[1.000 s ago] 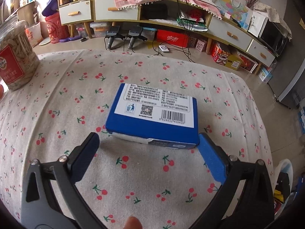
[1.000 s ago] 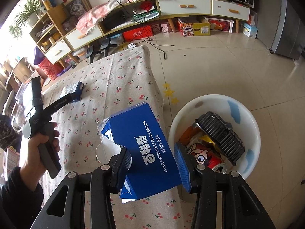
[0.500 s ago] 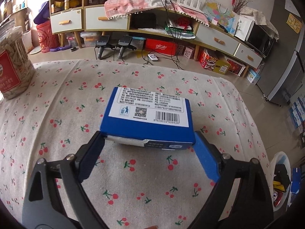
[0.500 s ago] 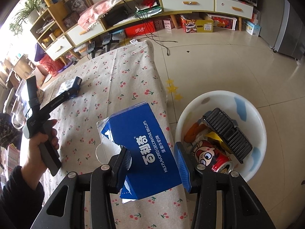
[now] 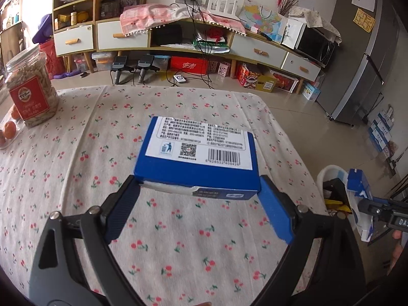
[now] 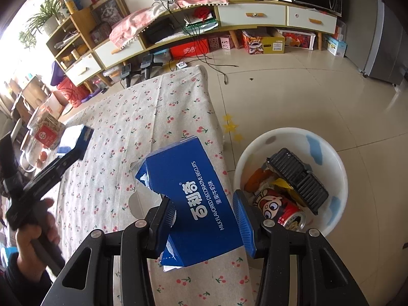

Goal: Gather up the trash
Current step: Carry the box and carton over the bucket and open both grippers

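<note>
Currently I had the left gripper (image 5: 197, 205) clamped across the flat blue box (image 5: 199, 158) above mid-table, the right gripper (image 6: 204, 219) pinching the torn biscuit carton (image 6: 191, 204) at the table's edge beside the bin (image 6: 331, 158); its ripped cardboard could buckle and slip.

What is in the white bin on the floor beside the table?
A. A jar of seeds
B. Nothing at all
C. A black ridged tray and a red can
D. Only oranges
C: the bin holds a black ridged tray and a red can among other wrappers.
</note>
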Tool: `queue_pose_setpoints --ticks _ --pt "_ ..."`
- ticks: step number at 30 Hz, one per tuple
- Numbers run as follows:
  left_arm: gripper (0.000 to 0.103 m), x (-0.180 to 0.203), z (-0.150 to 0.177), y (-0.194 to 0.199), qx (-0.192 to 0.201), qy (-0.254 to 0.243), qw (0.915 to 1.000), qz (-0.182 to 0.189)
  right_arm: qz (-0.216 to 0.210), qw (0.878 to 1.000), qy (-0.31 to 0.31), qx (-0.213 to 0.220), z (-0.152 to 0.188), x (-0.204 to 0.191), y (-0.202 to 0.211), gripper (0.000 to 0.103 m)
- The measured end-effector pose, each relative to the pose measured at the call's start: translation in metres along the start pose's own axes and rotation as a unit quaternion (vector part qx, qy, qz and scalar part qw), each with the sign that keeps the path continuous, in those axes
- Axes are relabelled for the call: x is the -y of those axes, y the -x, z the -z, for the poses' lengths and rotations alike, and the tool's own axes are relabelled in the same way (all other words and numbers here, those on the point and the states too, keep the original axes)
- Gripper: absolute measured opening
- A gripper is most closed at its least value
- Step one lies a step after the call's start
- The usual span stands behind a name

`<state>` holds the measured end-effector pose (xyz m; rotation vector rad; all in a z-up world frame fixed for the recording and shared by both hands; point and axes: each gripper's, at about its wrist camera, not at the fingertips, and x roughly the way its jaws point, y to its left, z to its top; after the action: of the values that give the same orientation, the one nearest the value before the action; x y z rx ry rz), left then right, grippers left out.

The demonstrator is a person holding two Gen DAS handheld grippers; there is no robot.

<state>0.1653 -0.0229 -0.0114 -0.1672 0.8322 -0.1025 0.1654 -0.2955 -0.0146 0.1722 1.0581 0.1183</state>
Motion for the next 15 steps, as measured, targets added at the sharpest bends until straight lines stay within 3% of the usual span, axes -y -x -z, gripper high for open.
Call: queue_pose_setpoints --ticks 8,15 --pt "0.092 0.019 0.023 0.032 -0.009 -0.001 0.9996 0.026 0.008 0.999 -0.029 0.020 0.008 0.019 0.018 0.047" --pt "0.092 0.047 0.038 0.036 -0.026 -0.022 0.9984 0.046 0.026 0.997 -0.067 0.031 0.015 0.054 0.030 0.047"
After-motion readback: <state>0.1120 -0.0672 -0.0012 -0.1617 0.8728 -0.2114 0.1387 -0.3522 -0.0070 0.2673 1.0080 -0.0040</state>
